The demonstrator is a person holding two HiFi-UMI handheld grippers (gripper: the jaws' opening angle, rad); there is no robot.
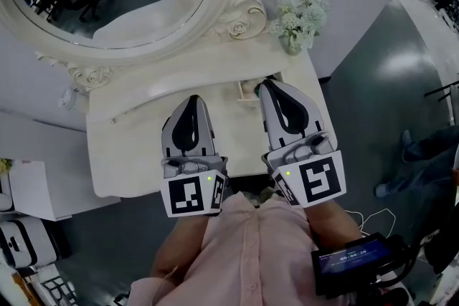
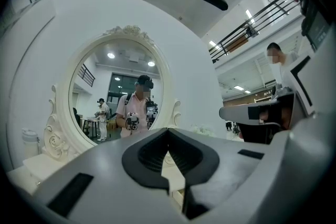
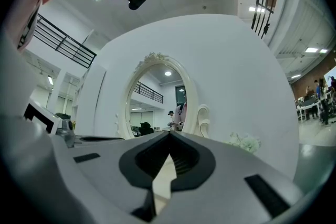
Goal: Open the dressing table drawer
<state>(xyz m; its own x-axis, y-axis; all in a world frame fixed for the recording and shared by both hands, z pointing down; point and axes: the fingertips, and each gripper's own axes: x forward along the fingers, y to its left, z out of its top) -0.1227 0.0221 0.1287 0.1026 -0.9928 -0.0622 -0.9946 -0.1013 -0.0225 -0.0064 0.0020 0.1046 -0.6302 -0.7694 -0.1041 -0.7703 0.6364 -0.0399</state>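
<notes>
Fingers (image 1: 174, 127) together, inside dressing table (image 1: 122, 154) edges

Head view dim, underexposed; pale glare patch on the glossy grey floor (image 1: 401, 67). Gripper views brighter, lit by white ceiling strip lights (image 3: 311, 50); heavy fisheye warp, black corners, blurred foreground.

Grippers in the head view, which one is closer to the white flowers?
The right gripper: its tip is near the flowers at the right end of the dressing table; the left gripper sits over the middle.
</notes>
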